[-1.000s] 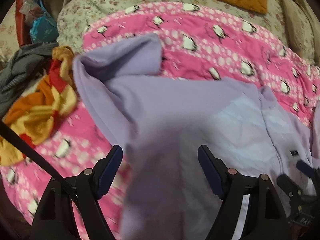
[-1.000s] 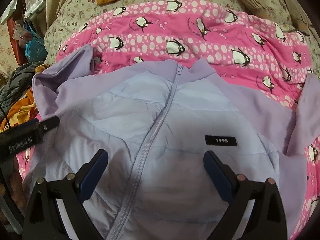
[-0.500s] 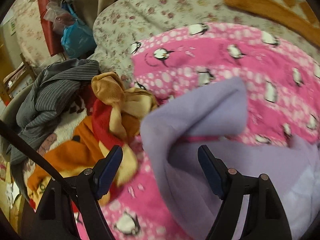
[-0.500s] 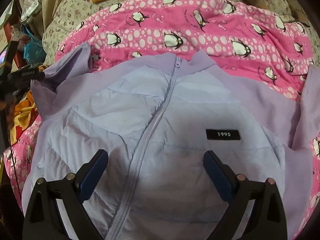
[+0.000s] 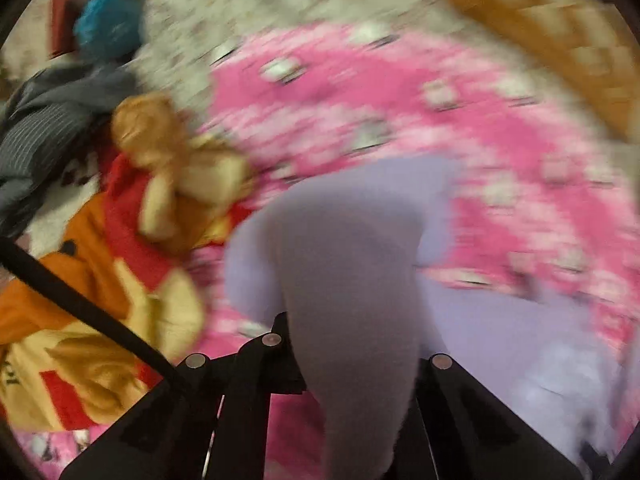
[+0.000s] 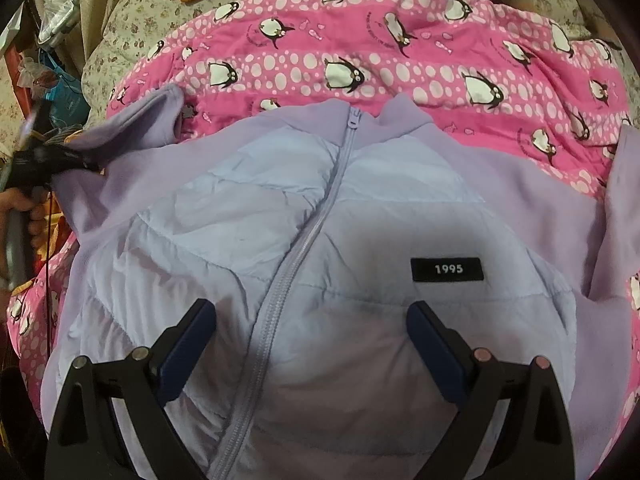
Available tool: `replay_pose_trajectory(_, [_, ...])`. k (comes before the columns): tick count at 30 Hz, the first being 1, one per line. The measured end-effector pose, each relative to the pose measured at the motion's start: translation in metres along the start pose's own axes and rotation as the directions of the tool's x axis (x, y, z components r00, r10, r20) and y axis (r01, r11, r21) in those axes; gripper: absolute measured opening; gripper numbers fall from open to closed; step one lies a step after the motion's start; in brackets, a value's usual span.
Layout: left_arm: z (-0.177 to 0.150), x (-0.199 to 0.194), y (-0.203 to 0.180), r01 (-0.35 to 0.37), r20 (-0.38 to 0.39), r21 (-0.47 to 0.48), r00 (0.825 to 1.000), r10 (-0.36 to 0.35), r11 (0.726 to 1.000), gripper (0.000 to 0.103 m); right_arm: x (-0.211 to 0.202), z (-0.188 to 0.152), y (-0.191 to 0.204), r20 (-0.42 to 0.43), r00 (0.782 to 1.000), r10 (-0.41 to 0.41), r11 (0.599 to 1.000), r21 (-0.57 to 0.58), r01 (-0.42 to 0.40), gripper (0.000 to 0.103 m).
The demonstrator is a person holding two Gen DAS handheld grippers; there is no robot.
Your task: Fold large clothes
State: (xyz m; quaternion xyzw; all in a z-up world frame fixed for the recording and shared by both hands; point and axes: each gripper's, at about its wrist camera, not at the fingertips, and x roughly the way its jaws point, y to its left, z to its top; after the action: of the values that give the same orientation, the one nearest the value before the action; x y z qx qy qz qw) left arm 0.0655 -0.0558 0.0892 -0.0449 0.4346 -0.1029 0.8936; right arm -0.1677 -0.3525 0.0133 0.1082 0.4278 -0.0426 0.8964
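While the lilac zip jacket (image 6: 320, 280) lies face up on the pink penguin blanket (image 6: 400, 52), the left gripper (image 5: 352, 344) pinches its left sleeve (image 5: 348, 280); the right gripper (image 6: 312, 320) hovers spread above the chest. Sleeve-fold step, I judge: next, carry that sleeve rightward across the front.

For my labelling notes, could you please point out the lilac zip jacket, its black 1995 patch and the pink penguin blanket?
lilac zip jacket (image 6: 224, 240): right wrist view, quilted front panel.
black 1995 patch (image 6: 448, 269): right wrist view, patch centre.
pink penguin blanket (image 6: 360, 44): right wrist view, spotted stripe.
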Motion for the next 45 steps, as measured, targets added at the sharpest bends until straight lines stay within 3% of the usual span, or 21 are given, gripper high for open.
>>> replay_pose_trajectory(2, [-0.011,-0.029,-0.02,0.094,0.032,0.082,0.995,-0.097,0.992,0.0,0.0,0.0,0.0,0.001,1.0,-0.001,1.0,0.001,0.001,0.099])
replay_pose_trajectory(4, [-0.031,-0.055,-0.042,0.192,0.044,0.174,0.978,-0.202,0.966,0.0,0.001,0.0,0.0,0.003,1.0,-0.002,1.0,0.002,0.002,0.099])
replay_pose_trajectory(6, [-0.062,-0.072,-0.066,0.247,0.027,0.272,0.964,-0.264,0.93,0.0,0.0,-0.001,0.0,0.004,1.0,-0.003,1.0,0.005,0.003,0.099])
replay_pose_trajectory(8, [-0.09,-0.065,-0.082,0.229,-0.023,0.322,0.972,-0.234,0.919,0.0,-0.003,-0.001,-0.001,0.01,1.0,0.001,1.0,0.011,-0.001,0.099])
replay_pose_trajectory(10, [-0.115,-0.046,-0.092,0.174,-0.088,0.358,0.984,-0.152,0.918,0.0,-0.006,-0.001,-0.003,0.015,1.0,0.003,1.0,0.019,-0.003,0.099])
replay_pose_trajectory(14, [-0.133,-0.044,-0.094,0.082,-0.08,0.383,0.995,-0.055,0.92,0.0,-0.016,0.001,-0.009,0.031,0.999,0.011,0.999,0.051,-0.013,0.099])
replay_pose_trajectory(19, [-0.132,-0.047,-0.085,0.097,-0.083,0.326,0.994,-0.074,0.94,0.0,-0.028,0.028,-0.011,0.06,0.991,0.123,0.986,0.104,-0.129,0.098])
replay_pose_trajectory(22, [-0.132,-0.041,-0.081,0.095,-0.084,0.33,0.994,-0.071,0.939,0.0,-0.023,0.065,0.005,0.086,0.983,0.159,0.984,0.069,-0.166,0.094])
replay_pose_trajectory(26, [-0.135,-0.041,-0.081,0.096,-0.077,0.348,0.994,-0.073,0.933,0.0,0.025,0.101,0.032,0.019,0.984,0.178,0.982,0.067,-0.179,0.081])
replay_pose_trajectory(29, [-0.133,-0.038,-0.08,0.099,-0.081,0.349,0.994,-0.076,0.932,0.0,0.073,0.112,0.041,-0.05,0.976,0.213,0.97,0.134,-0.205,0.072])
replay_pose_trajectory(31, [-0.132,-0.037,-0.078,0.106,-0.085,0.346,0.993,-0.081,0.932,0.0,0.094,0.114,0.041,-0.072,0.967,0.244,0.955,0.191,-0.227,0.05])
replay_pose_trajectory(32, [-0.131,-0.037,-0.077,0.107,-0.085,0.344,0.993,-0.083,0.933,0.0,0.102,0.115,0.039,-0.063,0.958,0.278,0.94,0.224,-0.258,0.031])
replay_pose_trajectory(33, [-0.131,-0.037,-0.077,0.109,-0.084,0.343,0.993,-0.085,0.933,0.0,0.101,0.117,0.038,-0.034,0.96,0.278,0.934,0.242,-0.262,0.022])
replay_pose_trajectory(37, [-0.127,-0.046,-0.077,0.103,-0.05,0.349,0.995,-0.091,0.931,0.002,0.059,0.124,0.038,0.111,0.962,0.249,0.947,0.182,-0.266,0.015])
replay_pose_trajectory(39, [-0.124,-0.057,-0.077,0.121,-0.021,0.358,0.992,-0.122,0.926,0.009,0.018,0.124,0.033,0.207,0.958,0.198,0.964,0.133,-0.228,0.013])
replay_pose_trajectory(41, [-0.123,-0.067,-0.078,0.163,-0.007,0.373,0.985,-0.173,0.913,0.024,-0.017,0.123,0.018,0.281,0.944,0.175,0.966,0.136,-0.22,0.013])
replay_pose_trajectory(43, [-0.124,-0.073,-0.079,0.206,-0.011,0.387,0.976,-0.219,0.899,0.032,-0.051,0.12,-0.007,0.333,0.933,0.139,0.964,0.169,-0.204,0.013])
replay_pose_trajectory(45, [-0.127,-0.077,-0.083,0.245,-0.027,0.409,0.966,-0.257,0.879,0.034,-0.079,0.11,-0.033,0.369,0.928,0.056,0.971,0.198,-0.137,0.013])
